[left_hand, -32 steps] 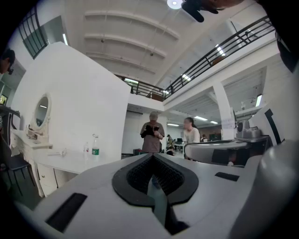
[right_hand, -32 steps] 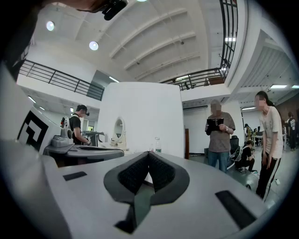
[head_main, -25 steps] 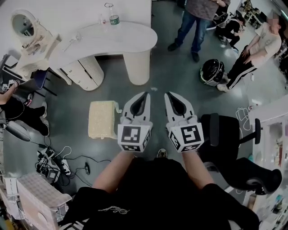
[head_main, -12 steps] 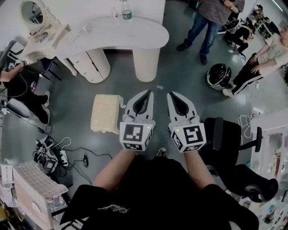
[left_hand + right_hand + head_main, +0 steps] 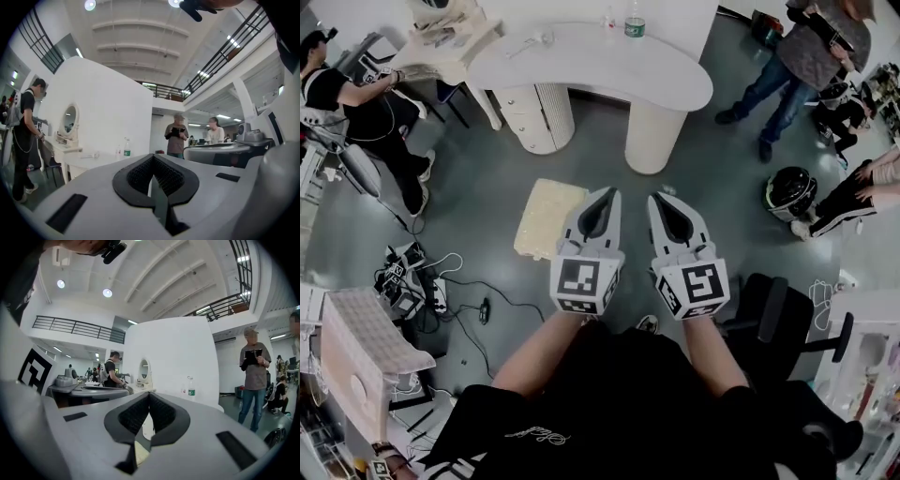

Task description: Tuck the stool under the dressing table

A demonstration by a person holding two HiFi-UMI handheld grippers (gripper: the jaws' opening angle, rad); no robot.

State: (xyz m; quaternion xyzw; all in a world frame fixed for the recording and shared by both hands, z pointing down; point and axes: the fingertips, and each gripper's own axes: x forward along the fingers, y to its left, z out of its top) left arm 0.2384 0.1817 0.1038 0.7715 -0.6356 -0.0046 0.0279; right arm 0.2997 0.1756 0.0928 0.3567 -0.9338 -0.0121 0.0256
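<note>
Stool (image 5: 546, 217) nearer — all fingers (image 5: 577, 232) together (empty)

1. A cream, rectangular cushioned stool (image 5: 544, 214) stands upright on the grey floor (image 5: 478, 216). It is out in the open, in front of the dressing table and apart from it, not under the top.
2. The white dressing table (image 5: 581, 66) has a curved, kidney-shaped tabletop. A ribbed drawer unit (image 5: 534, 114) stands under its left part and a rounded column leg (image 5: 652, 139) under its right.
</note>
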